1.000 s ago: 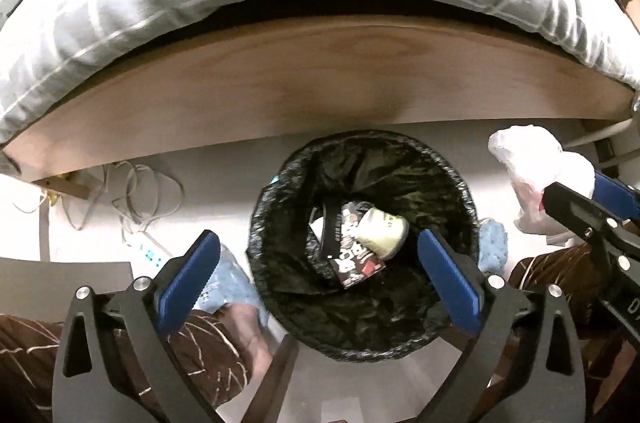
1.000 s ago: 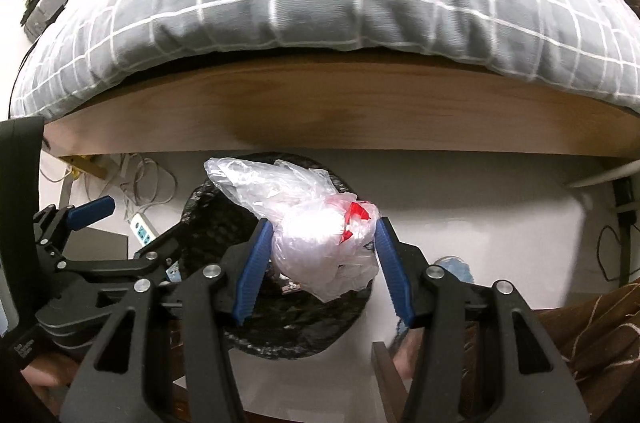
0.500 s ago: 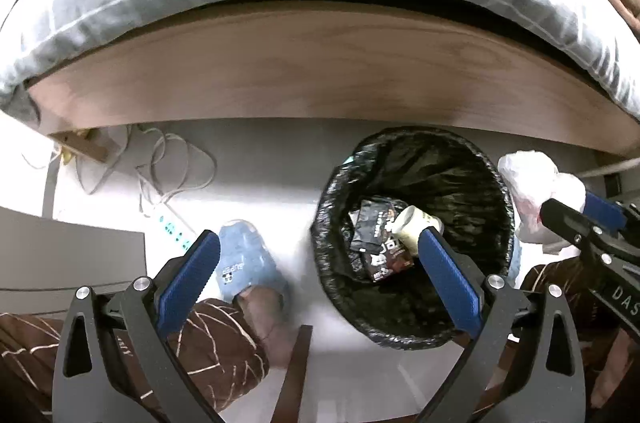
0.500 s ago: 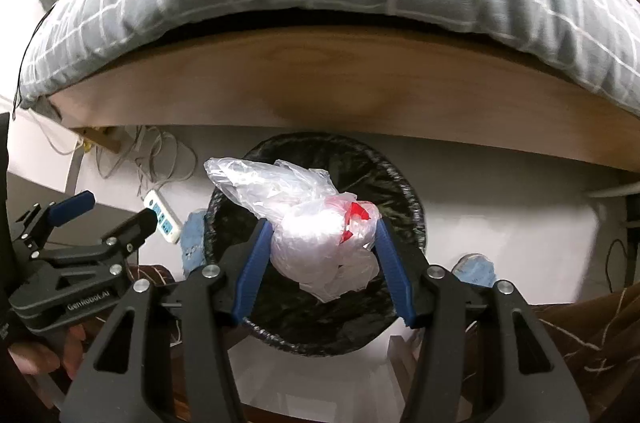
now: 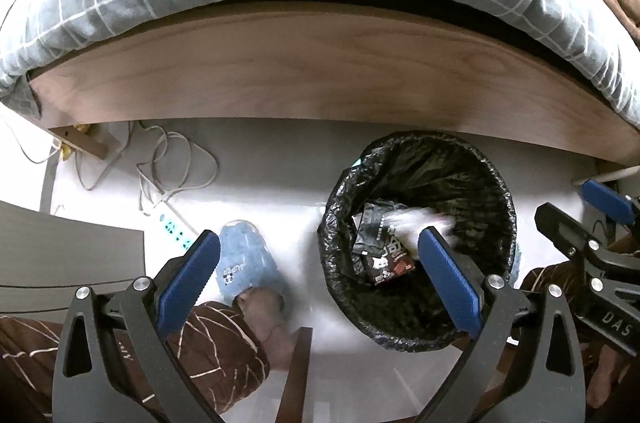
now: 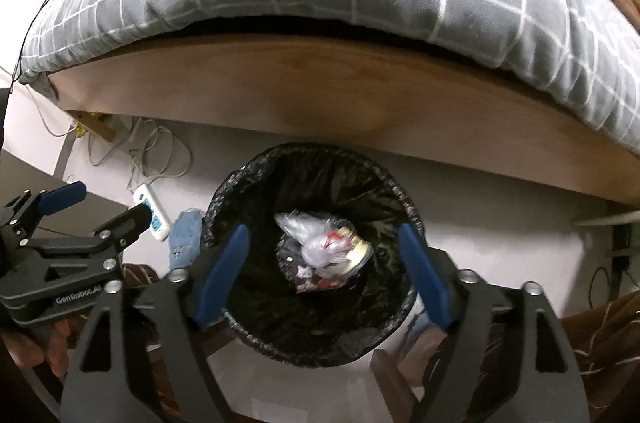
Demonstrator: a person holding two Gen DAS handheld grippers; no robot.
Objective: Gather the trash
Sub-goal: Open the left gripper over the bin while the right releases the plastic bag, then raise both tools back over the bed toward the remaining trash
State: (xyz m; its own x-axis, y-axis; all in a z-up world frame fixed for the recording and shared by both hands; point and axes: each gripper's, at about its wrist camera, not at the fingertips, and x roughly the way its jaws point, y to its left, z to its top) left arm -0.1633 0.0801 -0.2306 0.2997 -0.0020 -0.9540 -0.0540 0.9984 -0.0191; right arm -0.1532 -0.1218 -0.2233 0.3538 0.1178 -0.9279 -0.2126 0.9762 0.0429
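My right gripper (image 6: 322, 273) is opening, empty, above the bin (image 6: 256, 331); the dropped bag (image 6: 320, 247) is light and could spring back out.

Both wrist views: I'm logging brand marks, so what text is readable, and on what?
"GenRobot.AI": side of the left gripper.
"DAS": body of the right gripper, rest cut off.
"SUPER": blue slipper.
Dark wrapper in the trash bin: print too blurred.
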